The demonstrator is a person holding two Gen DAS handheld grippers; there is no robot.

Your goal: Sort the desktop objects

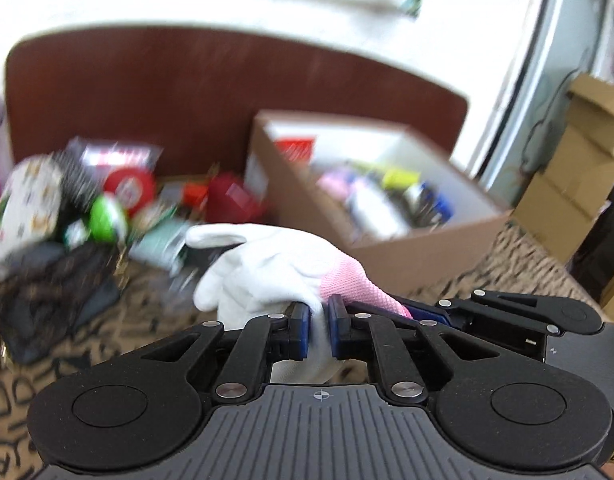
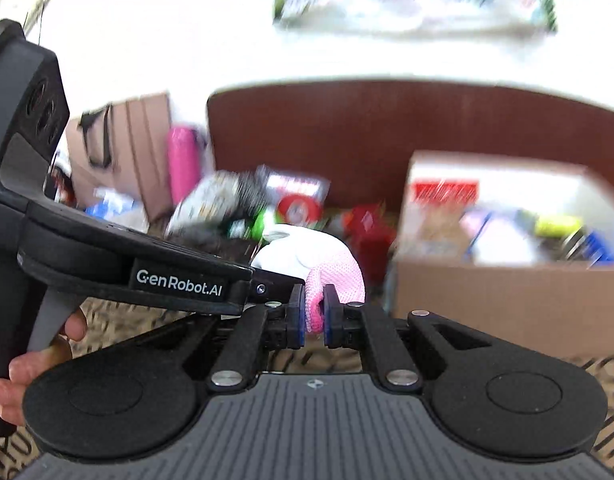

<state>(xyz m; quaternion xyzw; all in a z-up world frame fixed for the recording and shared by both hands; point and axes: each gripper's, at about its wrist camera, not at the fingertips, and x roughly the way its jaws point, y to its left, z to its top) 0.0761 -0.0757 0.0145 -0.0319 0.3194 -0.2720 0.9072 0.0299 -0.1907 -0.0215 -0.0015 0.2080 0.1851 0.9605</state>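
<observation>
Gloves number one: a white glove (image 1: 263, 264) with a pink cuff is hanging between both tools above the patterned tablecloth (image 1: 107, 344). The left gripper (image 1: 318, 330) is pinching its white palm; the right gripper (image 2: 314, 316) is pinching the cuff. One cardboard box (image 1: 419, 256) of blurred items is sitting right, one clutter pile (image 1: 87, 200) behind. Only the right wrist view is showing a pink bottle (image 2: 183, 160).

White glove (image 1: 263, 264) with pink cuff, held aloft, pinched palm and cuff
</observation>
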